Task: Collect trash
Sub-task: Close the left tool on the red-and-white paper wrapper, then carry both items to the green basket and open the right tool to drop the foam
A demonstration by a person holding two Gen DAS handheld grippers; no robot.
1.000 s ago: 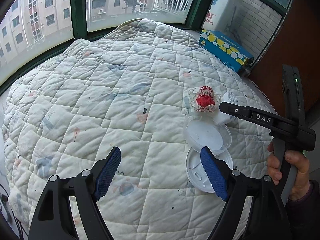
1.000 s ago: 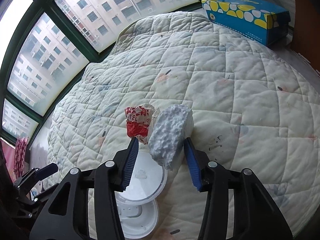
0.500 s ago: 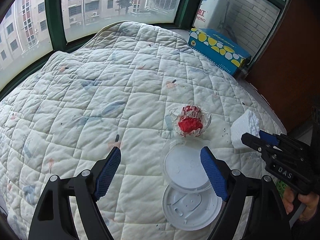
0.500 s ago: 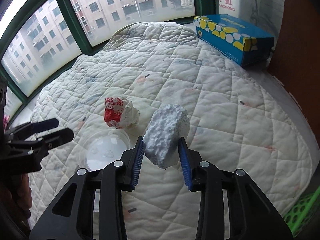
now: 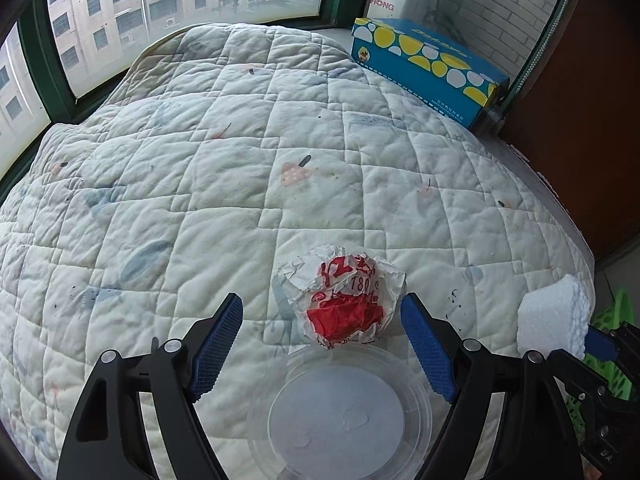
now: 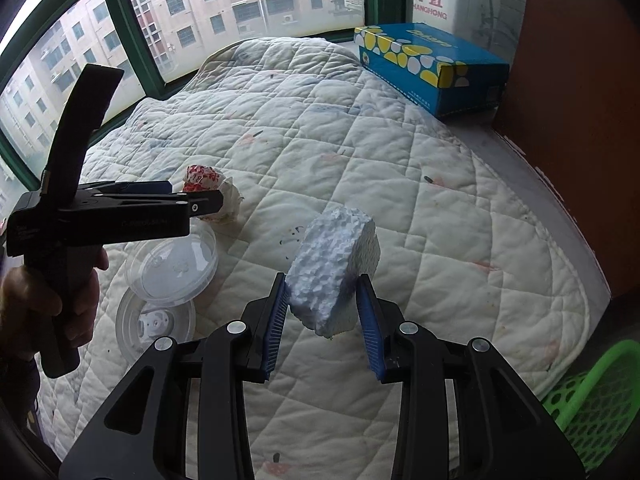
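Here, two hand-held grippers work over a white quilted blanket [image 5: 224,184] spread beneath green-framed windows.

The right hand-held gripper [image 6: 324,320] pinches a rough white foam block [image 6: 334,268] between its blue pads, holding it in the air above the blanket. In the left wrist view the same foam block [image 5: 550,320] shows at the far right edge, near the blanket's rim.

The left hand-held gripper [image 5: 322,346] has its blue fingers spread wide, one on each side of a crumpled red and white wrapper [image 5: 344,300] that lies on the blanket. The fingers do not touch the wrapper. In the right wrist view the left hand-held gripper [image 6: 188,196] is seen from the side, held by a hand [image 6: 44,300], with the wrapper [image 6: 208,184] partly hidden behind its tip.

Just below the wrapper sits a clear round plastic lid [image 5: 340,412], seemingly touching the wrapper's edge. In the right wrist view the clear lid [image 6: 172,268] overlaps a second white lid [image 6: 154,326] beside it.

A blue tissue box with yellow and white spots [image 5: 428,68] rests at the far right of the blanket. A green perforated basket [image 6: 596,396] sits low at the right, off the blanket's edge.
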